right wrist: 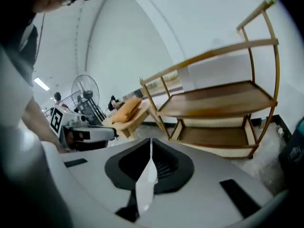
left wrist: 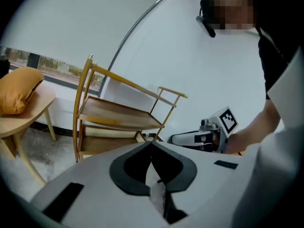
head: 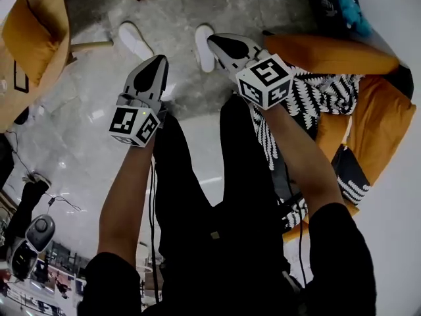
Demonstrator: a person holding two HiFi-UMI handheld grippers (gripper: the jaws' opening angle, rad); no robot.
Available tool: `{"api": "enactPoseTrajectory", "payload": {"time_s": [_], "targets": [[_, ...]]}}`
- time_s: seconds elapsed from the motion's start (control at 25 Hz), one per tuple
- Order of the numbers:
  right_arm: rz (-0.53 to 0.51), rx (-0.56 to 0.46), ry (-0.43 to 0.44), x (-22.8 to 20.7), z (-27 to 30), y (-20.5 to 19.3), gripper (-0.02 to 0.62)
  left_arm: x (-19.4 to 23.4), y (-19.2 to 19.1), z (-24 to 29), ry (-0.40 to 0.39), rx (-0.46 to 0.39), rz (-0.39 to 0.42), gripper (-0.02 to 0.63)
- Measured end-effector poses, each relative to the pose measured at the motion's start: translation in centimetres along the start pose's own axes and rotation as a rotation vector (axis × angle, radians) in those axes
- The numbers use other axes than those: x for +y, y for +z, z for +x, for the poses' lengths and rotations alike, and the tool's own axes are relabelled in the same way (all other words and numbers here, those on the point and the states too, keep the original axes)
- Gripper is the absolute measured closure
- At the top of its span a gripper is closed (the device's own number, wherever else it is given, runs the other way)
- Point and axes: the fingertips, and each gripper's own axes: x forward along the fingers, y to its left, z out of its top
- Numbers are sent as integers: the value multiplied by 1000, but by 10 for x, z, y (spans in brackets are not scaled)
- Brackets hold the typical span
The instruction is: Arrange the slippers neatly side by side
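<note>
Slippers [head: 135, 39] lie, apparently paired, beyond closed empty left gripper [head: 160, 59] and right gripper [head: 213, 41].

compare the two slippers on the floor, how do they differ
The left slipper lies slanted and in full view; the right slipper lies straighter, its edge behind the right gripper. Both are white, on the floor, with a gap between them.
</note>
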Motion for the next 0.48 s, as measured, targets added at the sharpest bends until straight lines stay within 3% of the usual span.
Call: {"api": "enactPoseTrajectory", "payload": {"time_s": [0.24, 0.48], "targets": [[-58, -256, -72, 27, -49, 67, 560, -17, 34, -2, 0, -93, -4, 589], [-9, -309, -79, 33, -42, 70, 560, -3, 23, -5, 55, -86, -42, 589]]}}
